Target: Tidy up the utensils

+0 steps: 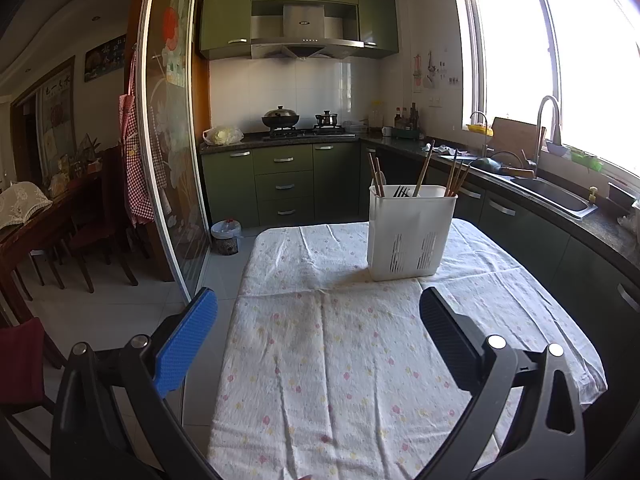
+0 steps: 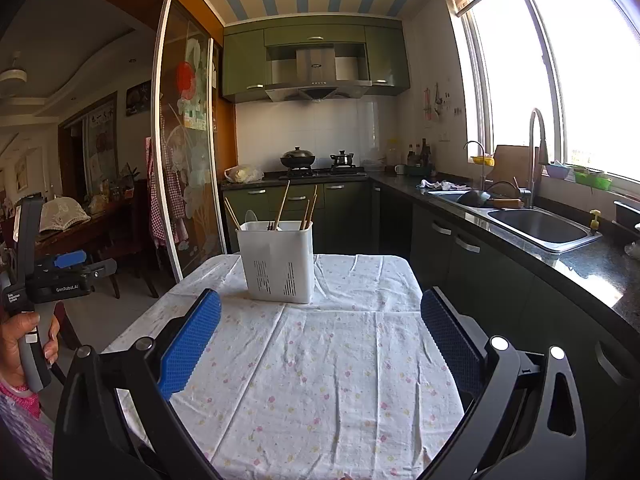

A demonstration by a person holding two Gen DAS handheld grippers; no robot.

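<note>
Both wrist cams above near end of table [image 1: 320, 360], facing kitchen stove wall. Left cam nearer utensil holder [image 1: 412, 232]; right cam further right, catches left gripper [image 2: 86, 266]. Shared: table, holder, sink [image 2: 540, 230].

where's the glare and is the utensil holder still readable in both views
Left wrist view: the window is blown out white, and the utensil holder is backlit but clear. Right wrist view: the same window glare, the holder and its chopsticks stay sharp; fisheye bends the door frame.
</note>
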